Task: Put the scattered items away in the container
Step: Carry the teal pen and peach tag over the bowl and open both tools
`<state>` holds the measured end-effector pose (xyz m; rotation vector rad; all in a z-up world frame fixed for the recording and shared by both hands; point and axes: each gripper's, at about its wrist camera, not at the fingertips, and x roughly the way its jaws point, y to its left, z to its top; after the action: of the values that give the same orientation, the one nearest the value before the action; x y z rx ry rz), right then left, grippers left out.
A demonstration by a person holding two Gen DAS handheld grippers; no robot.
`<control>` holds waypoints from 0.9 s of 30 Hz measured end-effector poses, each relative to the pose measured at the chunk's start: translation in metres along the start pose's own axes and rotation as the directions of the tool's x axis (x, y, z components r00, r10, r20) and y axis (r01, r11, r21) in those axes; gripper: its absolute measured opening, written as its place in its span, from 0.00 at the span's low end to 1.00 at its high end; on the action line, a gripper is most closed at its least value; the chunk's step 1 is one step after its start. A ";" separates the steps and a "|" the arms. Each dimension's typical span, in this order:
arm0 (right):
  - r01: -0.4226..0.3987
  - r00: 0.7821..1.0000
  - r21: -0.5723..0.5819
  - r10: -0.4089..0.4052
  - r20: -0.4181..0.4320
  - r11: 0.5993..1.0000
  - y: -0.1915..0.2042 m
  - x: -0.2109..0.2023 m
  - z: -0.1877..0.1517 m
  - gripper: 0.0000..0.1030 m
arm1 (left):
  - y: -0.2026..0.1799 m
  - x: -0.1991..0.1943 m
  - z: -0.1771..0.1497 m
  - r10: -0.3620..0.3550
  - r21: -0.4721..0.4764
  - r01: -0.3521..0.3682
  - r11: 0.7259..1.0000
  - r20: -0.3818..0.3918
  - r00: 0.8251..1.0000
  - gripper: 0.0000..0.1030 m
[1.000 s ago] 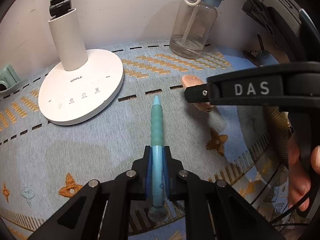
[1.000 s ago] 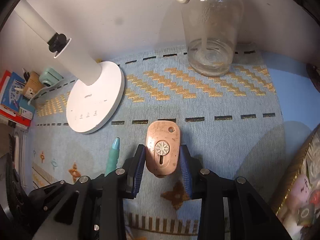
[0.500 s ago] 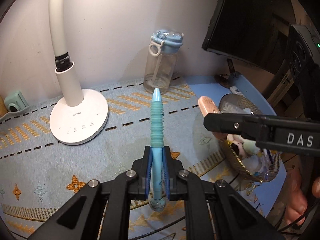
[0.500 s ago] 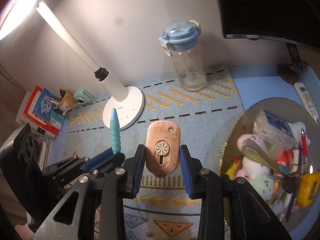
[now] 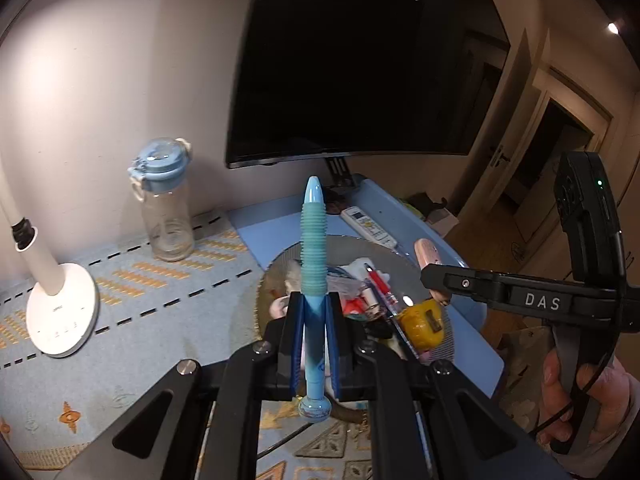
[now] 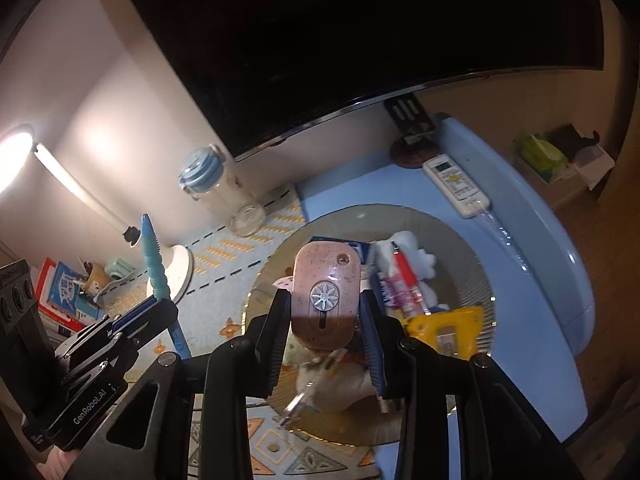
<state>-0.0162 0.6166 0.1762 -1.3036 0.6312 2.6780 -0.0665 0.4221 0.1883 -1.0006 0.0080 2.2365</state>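
Both views are dim and warm, with strong fisheye bending and dark corners. The lit desk lamp blows out to white glare at the right view's left edge; ceiling spotlights glint top right. The foreground lies in shadow.

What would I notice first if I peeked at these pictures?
Probably the blue pen, pinched in the left tool and poking straight up like a little rocket. Next, the pink case with a flower on it, squeezed in the right tool above a round basket full of toys and pens. Behind it all hangs a big black TV.
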 end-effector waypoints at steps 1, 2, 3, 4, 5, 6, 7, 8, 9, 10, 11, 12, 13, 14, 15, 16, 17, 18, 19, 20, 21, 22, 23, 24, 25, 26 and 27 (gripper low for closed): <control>0.006 1.000 0.009 -0.006 -0.002 1.000 -0.008 -0.001 0.000 0.34 | -0.008 0.007 0.001 -0.012 0.004 0.012 1.000 -0.006 1.000 0.08; 0.008 1.000 0.018 -0.008 -0.007 1.000 -0.015 -0.001 0.001 0.34 | -0.015 0.014 0.002 -0.020 0.008 0.020 1.000 -0.013 1.000 0.08; 0.010 1.000 0.024 -0.009 -0.012 1.000 -0.022 -0.001 0.001 0.34 | -0.022 0.022 0.002 -0.027 0.012 0.028 1.000 -0.022 0.999 0.08; 0.011 1.000 0.025 -0.011 -0.017 1.000 -0.027 0.000 0.001 0.34 | -0.027 0.029 0.002 -0.033 0.016 0.034 0.999 -0.033 0.999 0.08; 0.013 1.000 0.021 -0.013 -0.024 1.000 -0.030 0.002 0.002 0.34 | -0.033 0.036 0.002 -0.034 0.018 0.035 0.999 -0.043 0.998 0.08; 0.014 0.999 0.017 -0.014 -0.030 1.000 -0.033 0.004 0.002 0.34 | -0.037 0.043 0.002 -0.035 0.018 0.036 0.999 -0.053 0.998 0.08; 0.013 0.999 0.014 -0.012 -0.036 1.000 -0.036 0.006 0.002 0.34 | -0.041 0.049 0.001 -0.036 0.017 0.037 0.999 -0.063 0.997 0.08; 0.009 0.999 0.010 -0.009 -0.044 1.000 -0.038 0.009 0.002 0.34 | -0.044 0.055 0.000 -0.032 0.017 0.033 0.999 -0.073 0.997 0.08; 0.006 0.999 0.007 -0.006 -0.053 1.000 -0.040 0.012 0.002 0.34 | -0.046 0.060 0.000 -0.026 0.016 0.027 1.000 -0.085 0.996 0.08; 0.004 0.998 0.002 -0.004 -0.062 1.000 -0.041 0.016 0.001 0.34 | -0.047 0.066 -0.001 -0.020 0.013 0.021 1.000 -0.097 0.995 0.08; 0.002 0.997 -0.003 -0.002 -0.073 1.000 -0.043 0.020 0.001 0.34 | -0.048 0.071 -0.002 -0.013 0.007 0.014 1.000 -0.108 0.994 0.08; 0.001 0.996 -0.007 -0.001 -0.086 1.000 -0.044 0.024 0.001 0.34 | -0.048 0.075 -0.003 -0.008 -0.002 0.008 1.000 -0.117 0.993 0.08; 0.001 0.995 -0.011 -0.002 -0.098 1.000 -0.045 0.028 0.001 0.34 | -0.047 0.080 -0.003 -0.006 -0.011 0.004 1.000 -0.127 0.992 0.08; 0.005 0.994 -0.012 -0.006 -0.112 1.000 -0.046 0.033 0.001 0.34 | -0.046 0.084 -0.004 -0.002 -0.019 -0.001 1.000 -0.140 0.990 0.08; 0.012 0.991 -0.014 -0.014 -0.130 1.000 -0.048 0.038 0.001 0.34 | -0.044 0.089 -0.005 0.005 -0.025 -0.009 1.000 -0.153 0.988 0.08; 0.025 0.988 -0.016 -0.027 -0.152 1.000 -0.049 0.044 0.001 0.34 | -0.043 0.094 -0.006 0.013 -0.031 -0.018 0.999 -0.164 0.986 0.08; 0.043 0.983 -0.017 -0.045 -0.177 0.999 -0.051 0.050 0.001 0.34 | -0.042 0.098 -0.007 0.020 -0.036 -0.027 0.999 -0.176 0.984 0.08; 0.054 0.978 -0.013 -0.056 -0.200 0.998 -0.054 0.056 0.000 0.34 | -0.041 0.102 -0.008 0.027 -0.041 -0.035 0.999 -0.187 0.982 0.08; 0.051 0.975 -0.001 -0.050 -0.218 0.999 -0.057 0.061 -0.001 0.34 | -0.040 0.106 -0.008 0.032 -0.045 -0.042 0.998 -0.198 0.980 0.08; 0.041 0.973 0.012 -0.037 -0.228 0.999 -0.059 0.064 -0.001 0.34 | -0.040 0.110 -0.009 0.037 -0.048 -0.048 0.998 -0.211 0.977 0.08; 0.036 0.972 0.017 -0.031 -0.233 0.999 -0.060 0.065 -0.001 0.34 | -0.039 0.113 -0.010 0.043 -0.048 -0.055 0.997 -0.224 0.974 0.08; 0.037 0.972 0.011 -0.033 -0.232 0.999 -0.059 0.066 -0.001 0.34 | -0.039 0.116 -0.010 0.053 -0.043 -0.065 0.997 -0.232 0.971 0.08; 0.038 0.973 0.002 -0.036 -0.229 0.999 -0.058 0.066 0.000 0.34 | -0.040 0.118 -0.011 0.062 -0.034 -0.073 0.997 -0.239 0.969 0.08; 0.035 0.974 -0.001 -0.034 -0.226 0.999 -0.057 0.065 0.002 0.34 | -0.040 0.120 -0.012 0.068 -0.029 -0.077 0.997 -0.245 0.967 0.08; 0.030 0.974 0.000 -0.029 -0.223 1.000 -0.057 0.065 0.003 0.34 | -0.040 0.121 -0.012 0.070 -0.029 -0.079 0.996 -0.249 0.966 0.08; 0.027 0.975 0.000 -0.027 -0.220 1.000 -0.056 0.064 0.004 0.34 | -0.039 0.122 -0.012 0.069 -0.031 -0.079 0.996 -0.252 0.965 0.08; 0.028 0.976 -0.001 -0.028 -0.217 1.000 -0.055 0.064 0.006 0.34 | -0.039 0.122 -0.012 0.069 -0.032 -0.080 0.996 -0.255 0.964 0.08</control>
<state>-0.0465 0.6632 0.1121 -1.6071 0.6321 2.5318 -0.0938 0.5197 0.1090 -1.3241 0.1146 2.1672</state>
